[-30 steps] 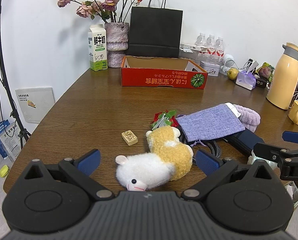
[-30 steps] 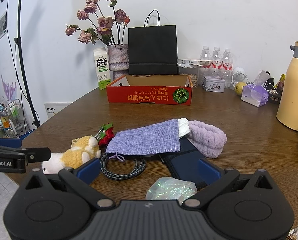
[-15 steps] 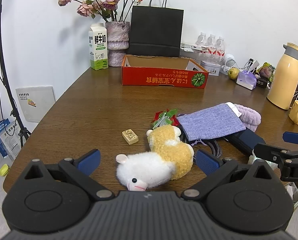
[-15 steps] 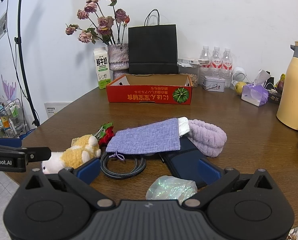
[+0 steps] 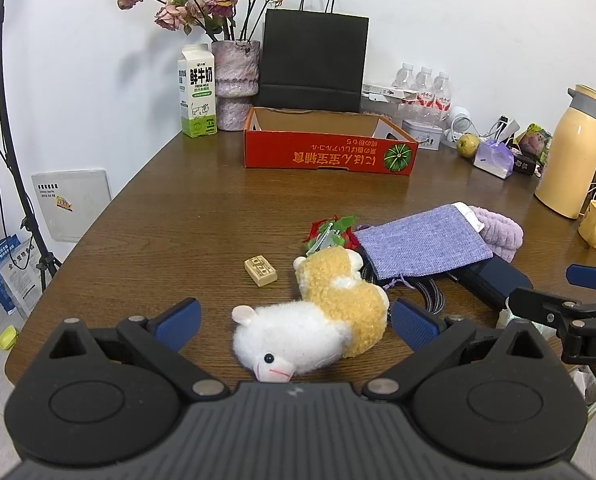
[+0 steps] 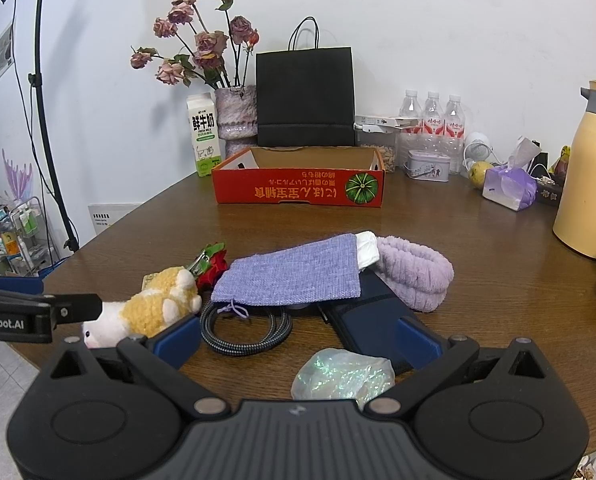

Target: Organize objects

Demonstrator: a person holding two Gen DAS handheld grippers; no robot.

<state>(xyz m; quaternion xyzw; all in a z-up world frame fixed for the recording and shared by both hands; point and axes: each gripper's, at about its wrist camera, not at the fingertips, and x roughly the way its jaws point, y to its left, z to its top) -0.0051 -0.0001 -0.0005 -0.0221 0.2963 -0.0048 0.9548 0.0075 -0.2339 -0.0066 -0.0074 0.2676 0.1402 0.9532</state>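
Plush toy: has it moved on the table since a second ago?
No. The plush toy lies just as near the small block, between the open left gripper fingers.

Plush sheep (image 5: 318,320), white head, yellow body, lying on side between left claw (image 5: 294,322) fingers; iridescent wrapper (image 6: 344,376) between right claw (image 6: 298,338) fingers.

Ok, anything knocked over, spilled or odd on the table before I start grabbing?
Nothing spilled or damaged. The plush sheep lies on its side, and the purple pouch lies on top of the coiled cable and dark case. The red box looks empty, its print upside down.
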